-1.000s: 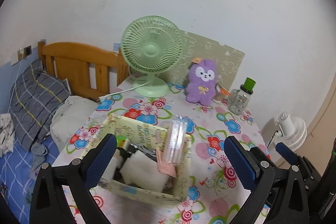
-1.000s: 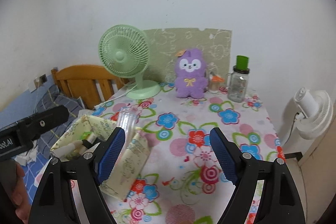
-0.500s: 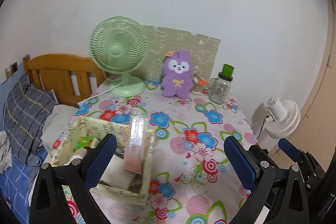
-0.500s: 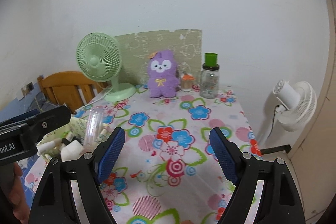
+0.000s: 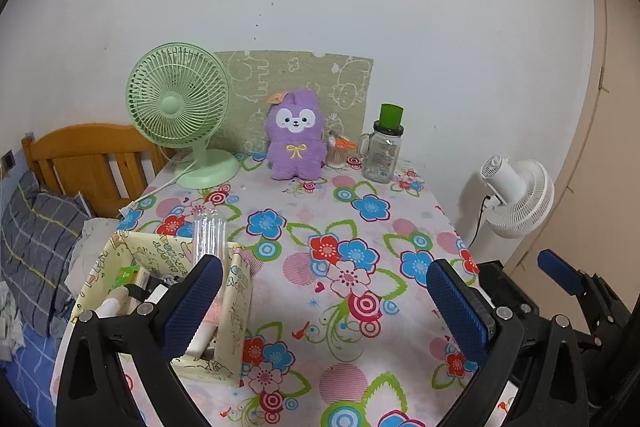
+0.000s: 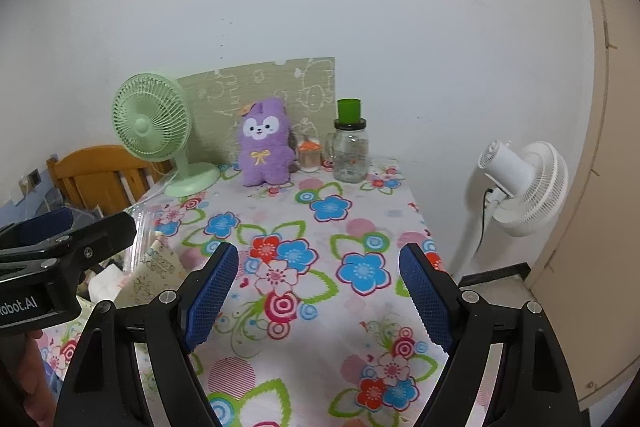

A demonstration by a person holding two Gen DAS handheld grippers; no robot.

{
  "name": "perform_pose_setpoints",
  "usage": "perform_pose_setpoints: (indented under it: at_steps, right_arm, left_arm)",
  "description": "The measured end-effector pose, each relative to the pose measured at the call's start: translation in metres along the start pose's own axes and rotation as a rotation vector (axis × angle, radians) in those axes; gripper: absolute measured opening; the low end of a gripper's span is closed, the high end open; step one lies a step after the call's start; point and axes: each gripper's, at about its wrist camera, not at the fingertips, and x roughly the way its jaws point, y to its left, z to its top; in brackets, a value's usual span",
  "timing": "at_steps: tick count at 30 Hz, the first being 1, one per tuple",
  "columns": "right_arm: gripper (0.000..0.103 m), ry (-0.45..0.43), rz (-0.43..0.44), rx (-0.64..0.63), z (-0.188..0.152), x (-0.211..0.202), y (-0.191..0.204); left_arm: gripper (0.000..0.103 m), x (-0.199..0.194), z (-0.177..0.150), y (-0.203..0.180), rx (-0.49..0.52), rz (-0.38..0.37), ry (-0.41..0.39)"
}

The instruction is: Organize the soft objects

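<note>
On the flowered bench point(image 5: 400, 227), going left to right: a cream storage box point(image 5: 236, 307) near the front left edge, a green fan point(image 5: 180, 107), the purple plush toy point(image 5: 295, 143) upright at the back against a green board point(image 5: 344, 83), then a glass jar point(image 5: 382, 155). Both the left gripper point(image 5: 320, 303) and right gripper point(image 6: 318, 291) hover with jaws apart, empty.

Green desk fan point(image 5: 178, 101), glass jar point(image 5: 382, 155), white floor fan point(image 5: 520, 197), wooden headboard point(image 5: 86, 159)
</note>
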Motion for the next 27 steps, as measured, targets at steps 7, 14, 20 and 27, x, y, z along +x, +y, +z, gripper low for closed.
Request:
perform_pose_setpoints:
  at_steps: [7,14,20,27]
  right_arm:
    - [0.085,-0.028,-0.003,-0.004,0.003,-0.009,-0.001]
    - [0.085,-0.039,0.004,-0.003,0.006,-0.013,-0.001]
    - [0.085,-0.047,0.005,-0.009,0.007,-0.017,0.001]
    - [0.085,-0.063,0.006,-0.017,0.012,-0.02,0.002]
  left_arm:
    - [0.103,-0.01,0.0,0.001,0.007,0.011,-0.028]
    - [0.103,-0.012,-0.001,0.0,0.019,0.017,-0.025]
    - [0.103,-0.014,-0.001,-0.001,0.017,0.016,-0.04]
    - [0.103,-0.016,0.002,-0.001,0.025,0.025,-0.056]
